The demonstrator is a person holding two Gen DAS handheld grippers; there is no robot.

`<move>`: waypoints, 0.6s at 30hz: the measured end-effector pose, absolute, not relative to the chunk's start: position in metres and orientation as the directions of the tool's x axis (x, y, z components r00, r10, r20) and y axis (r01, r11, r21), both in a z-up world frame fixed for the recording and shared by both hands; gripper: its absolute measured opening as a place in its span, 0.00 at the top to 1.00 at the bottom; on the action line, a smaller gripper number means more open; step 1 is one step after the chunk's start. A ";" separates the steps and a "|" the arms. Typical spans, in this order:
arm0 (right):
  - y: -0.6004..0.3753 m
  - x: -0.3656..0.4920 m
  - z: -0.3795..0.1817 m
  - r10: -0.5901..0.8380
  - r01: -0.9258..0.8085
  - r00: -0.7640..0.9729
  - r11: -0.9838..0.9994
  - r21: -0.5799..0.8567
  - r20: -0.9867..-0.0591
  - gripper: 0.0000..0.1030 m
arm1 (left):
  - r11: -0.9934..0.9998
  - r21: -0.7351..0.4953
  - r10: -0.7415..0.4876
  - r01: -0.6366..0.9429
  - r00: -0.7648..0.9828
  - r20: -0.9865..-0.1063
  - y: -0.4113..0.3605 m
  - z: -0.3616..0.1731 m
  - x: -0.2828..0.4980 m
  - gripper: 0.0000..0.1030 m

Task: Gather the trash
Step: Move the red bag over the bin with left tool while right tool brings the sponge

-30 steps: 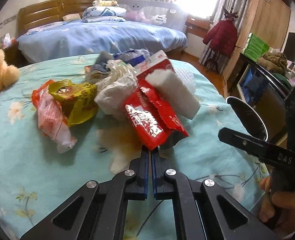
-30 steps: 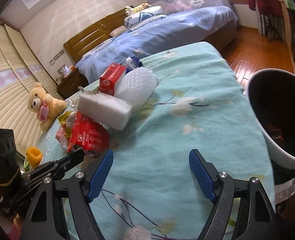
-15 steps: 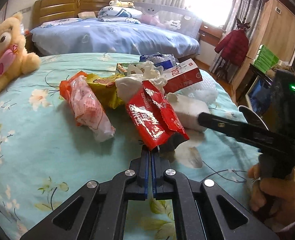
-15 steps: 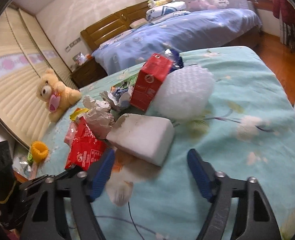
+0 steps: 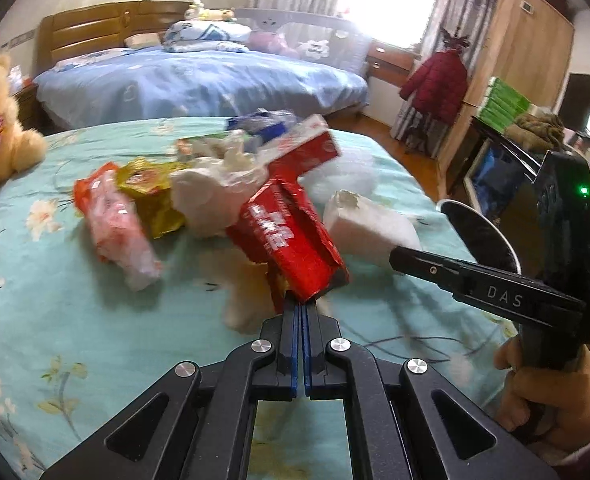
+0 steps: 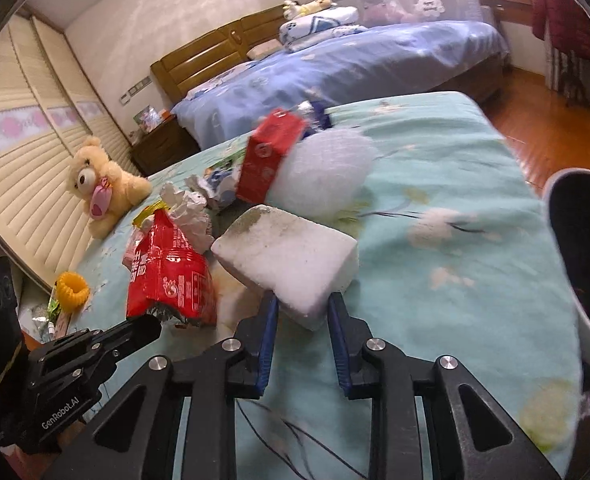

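Observation:
My left gripper (image 5: 301,308) is shut on the bottom edge of a red snack wrapper (image 5: 291,244) and holds it just above the bedspread; the wrapper also shows in the right wrist view (image 6: 167,272). My right gripper (image 6: 301,308) has its jaws around the near corner of a white foam block (image 6: 291,256), pads touching its sides. The foam block shows in the left wrist view (image 5: 371,228). A pile of trash lies behind: crumpled white paper (image 5: 215,192), a yellow wrapper (image 5: 155,192), an orange-and-clear bag (image 5: 115,224), a red carton (image 6: 271,156) and bubble wrap (image 6: 327,172).
A dark bin with a white rim (image 6: 583,264) stands off the bed's right edge. A teddy bear (image 6: 99,184) and a yellow ring (image 6: 71,288) lie at the left. A blue bed (image 5: 199,80) is behind. The turquoise bedspread (image 6: 455,272) spreads to the right.
My right gripper has moved forward and closed from wide open onto the foam block's corner. My left gripper still holds the red wrapper and has shifted slightly.

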State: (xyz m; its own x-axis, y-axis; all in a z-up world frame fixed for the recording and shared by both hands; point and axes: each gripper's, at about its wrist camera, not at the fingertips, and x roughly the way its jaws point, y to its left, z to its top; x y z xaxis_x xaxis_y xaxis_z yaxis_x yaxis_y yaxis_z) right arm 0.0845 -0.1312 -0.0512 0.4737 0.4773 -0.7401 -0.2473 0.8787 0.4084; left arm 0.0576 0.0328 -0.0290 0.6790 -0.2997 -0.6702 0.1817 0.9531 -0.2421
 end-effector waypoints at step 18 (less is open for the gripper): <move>-0.228 0.062 -0.034 0.350 -0.067 0.585 0.920 0.387 -0.731 0.76 | 0.908 -0.230 -0.411 0.352 0.633 -0.656 -0.031 -0.024 0.083 1.00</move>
